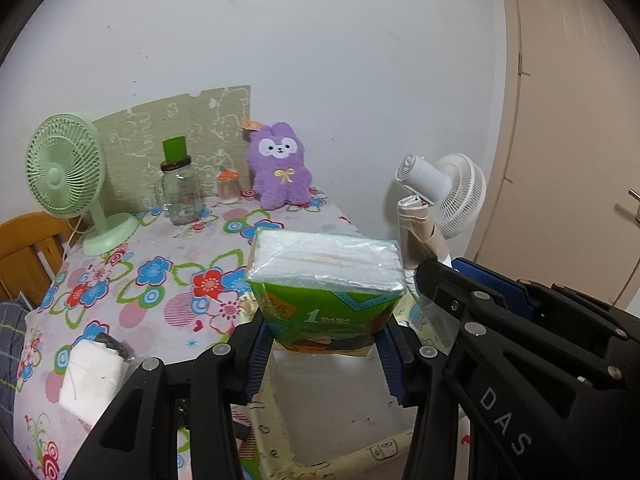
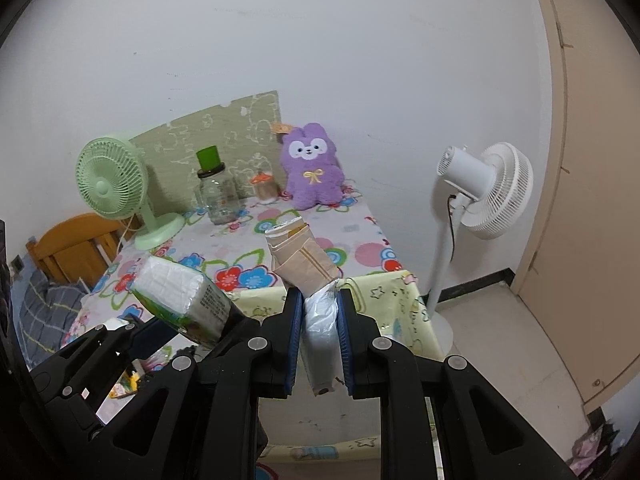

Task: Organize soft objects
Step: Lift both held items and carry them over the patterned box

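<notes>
While I hold the green tissue pack (image 1: 326, 280) squeezed in my left hand-held gripper (image 1: 324, 344) and the beige tissue pack (image 2: 304, 260) clamped in my right hand-held gripper (image 2: 320, 344), both hang over the storage box (image 1: 340, 400). Slick wrap could slip. Beyond the box, the glass jar (image 1: 180, 192) and purple plush (image 1: 280, 168) risk a knock.
</notes>
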Motion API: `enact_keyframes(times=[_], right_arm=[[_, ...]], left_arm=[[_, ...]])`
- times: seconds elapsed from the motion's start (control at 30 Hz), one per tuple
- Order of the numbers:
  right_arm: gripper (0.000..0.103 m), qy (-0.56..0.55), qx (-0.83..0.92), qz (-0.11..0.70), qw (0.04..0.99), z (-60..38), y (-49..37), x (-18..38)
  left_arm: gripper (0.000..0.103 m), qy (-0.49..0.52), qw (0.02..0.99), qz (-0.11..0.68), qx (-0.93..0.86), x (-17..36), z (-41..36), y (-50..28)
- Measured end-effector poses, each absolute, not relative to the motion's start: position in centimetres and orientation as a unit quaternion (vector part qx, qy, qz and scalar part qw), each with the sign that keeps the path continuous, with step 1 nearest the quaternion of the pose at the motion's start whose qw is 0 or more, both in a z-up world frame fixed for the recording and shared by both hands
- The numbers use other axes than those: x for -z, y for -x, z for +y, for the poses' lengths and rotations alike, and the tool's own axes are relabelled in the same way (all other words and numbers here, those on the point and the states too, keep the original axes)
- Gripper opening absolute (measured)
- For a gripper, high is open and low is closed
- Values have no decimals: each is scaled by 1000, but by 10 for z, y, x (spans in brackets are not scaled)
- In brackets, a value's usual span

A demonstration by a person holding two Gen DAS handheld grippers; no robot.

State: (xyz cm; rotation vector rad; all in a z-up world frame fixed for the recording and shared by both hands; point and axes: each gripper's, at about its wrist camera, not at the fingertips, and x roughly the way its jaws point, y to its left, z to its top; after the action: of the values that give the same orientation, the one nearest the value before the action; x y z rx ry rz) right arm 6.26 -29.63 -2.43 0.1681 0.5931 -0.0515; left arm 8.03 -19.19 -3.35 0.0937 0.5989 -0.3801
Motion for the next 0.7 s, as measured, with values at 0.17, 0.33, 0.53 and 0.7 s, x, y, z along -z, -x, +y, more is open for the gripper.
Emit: enact_keyframes(times=[0.17,0.33,0.53,0.7], right_arm=[[20,-88,35,302,949,-304,-67,32],[20,-95,40,316,943,-312,-73,42],[20,-102,43,334,936,-318,-81,54],[20,-104,43,348,931,-319,-87,60]], left_arm=[[50,-52,931,305,192,41,-202,-87],[51,-57,925,321,195,50,-208,-95],[52,-65,912,356,193,61,-214,-103],[62,-66,909,364,192,64,-215,-103]])
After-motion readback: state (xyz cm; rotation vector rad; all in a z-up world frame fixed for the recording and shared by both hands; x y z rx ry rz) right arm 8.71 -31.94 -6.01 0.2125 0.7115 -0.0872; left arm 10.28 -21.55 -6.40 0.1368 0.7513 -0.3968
